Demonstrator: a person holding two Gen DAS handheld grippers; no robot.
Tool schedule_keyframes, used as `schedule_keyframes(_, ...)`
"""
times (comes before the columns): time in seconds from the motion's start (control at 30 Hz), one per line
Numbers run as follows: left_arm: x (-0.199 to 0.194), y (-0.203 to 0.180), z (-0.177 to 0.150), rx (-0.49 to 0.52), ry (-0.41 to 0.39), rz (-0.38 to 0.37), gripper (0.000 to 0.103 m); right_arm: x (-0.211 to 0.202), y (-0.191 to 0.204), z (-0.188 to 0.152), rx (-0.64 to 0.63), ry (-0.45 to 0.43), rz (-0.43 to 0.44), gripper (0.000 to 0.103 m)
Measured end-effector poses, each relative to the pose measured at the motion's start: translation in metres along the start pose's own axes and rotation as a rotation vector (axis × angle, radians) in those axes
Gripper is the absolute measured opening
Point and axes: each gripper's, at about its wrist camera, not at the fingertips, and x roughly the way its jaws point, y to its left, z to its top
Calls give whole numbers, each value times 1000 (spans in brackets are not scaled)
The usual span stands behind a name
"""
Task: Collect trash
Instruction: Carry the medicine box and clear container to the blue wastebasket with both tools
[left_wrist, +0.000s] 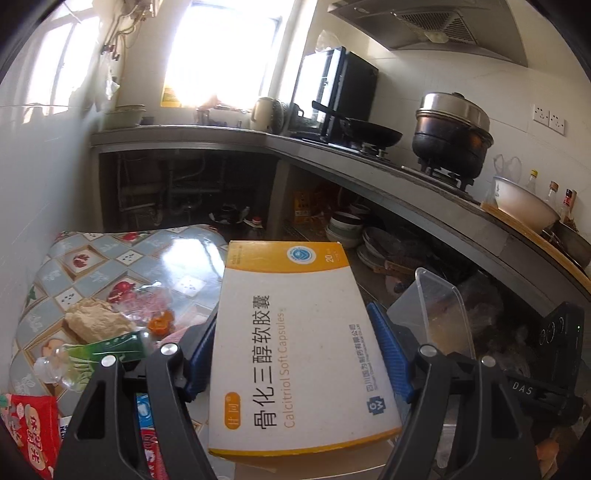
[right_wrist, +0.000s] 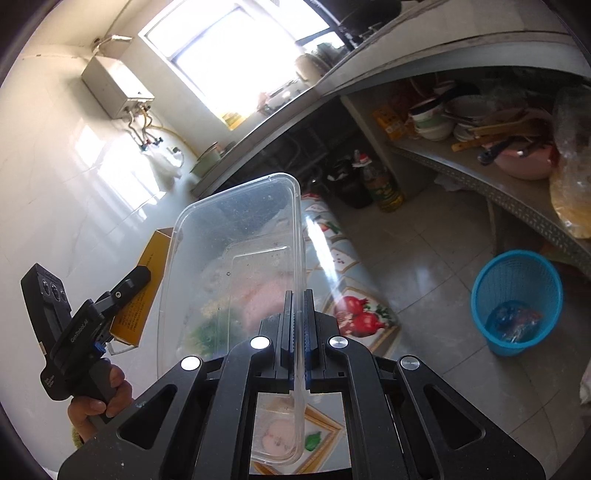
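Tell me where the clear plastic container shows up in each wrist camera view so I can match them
Left wrist view: the clear plastic container is at right of centre, just right of the medicine box, seen edge-on.
Right wrist view: it fills the centre, its wall pinched by the right gripper.
Shared landmark: the patterned tablecloth.

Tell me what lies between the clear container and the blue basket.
In the right wrist view: only the table's patterned corner and bare floor tiles between the container and basket.
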Motion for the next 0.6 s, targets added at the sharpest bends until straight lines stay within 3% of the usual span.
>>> schedule_keyframes(0.33,118,-89,-1,40,241,-191,73,-53,-102,3,121,-155,-366,3)
schedule_keyframes(0.6,230,-163,-45,109,536,-281,73,-25,-188,-11,247,-97,-562,3)
